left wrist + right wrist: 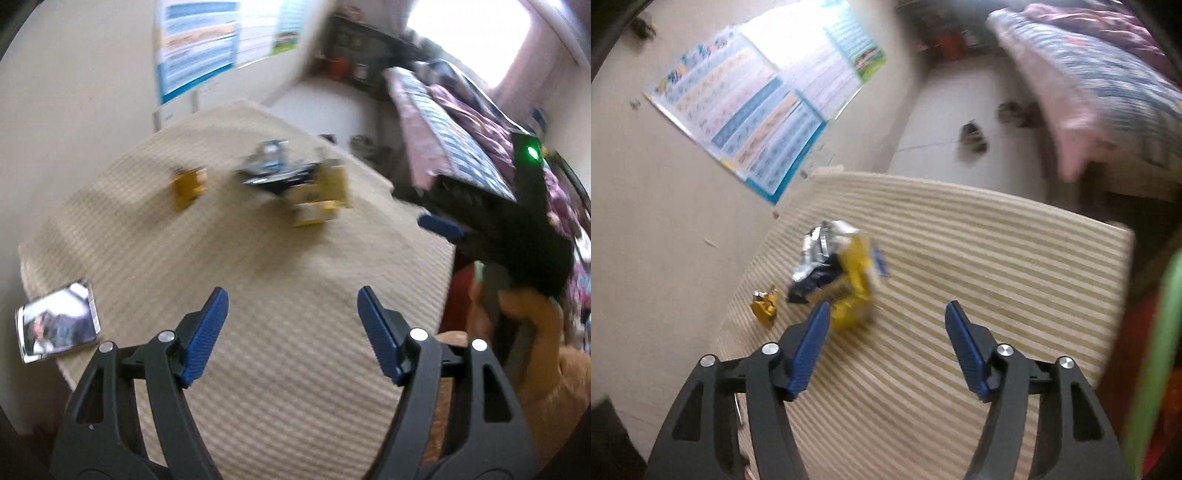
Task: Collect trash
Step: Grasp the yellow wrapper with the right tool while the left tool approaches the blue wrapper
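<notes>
A pile of crumpled wrappers lies on a beige striped cloth [258, 295]: a yellow wrapper [320, 197] [853, 291], a dark blue and silver one [271, 166] [816, 258], and a small yellow wrapper [188, 186] [764, 304] apart to the left. My left gripper [293, 291] is open and empty, well short of the pile. My right gripper [886, 306] is open and empty, its left finger just in front of the yellow wrapper; it also shows at the right of the left wrist view [441, 225].
A shiny packet [57, 319] lies at the cloth's left edge. A poster [753, 103] hangs on the wall beyond. A bed with patterned bedding [1108, 85] stands to the right. Dark items [975, 136] lie on the white floor. A green object [1160, 362] shows at the right.
</notes>
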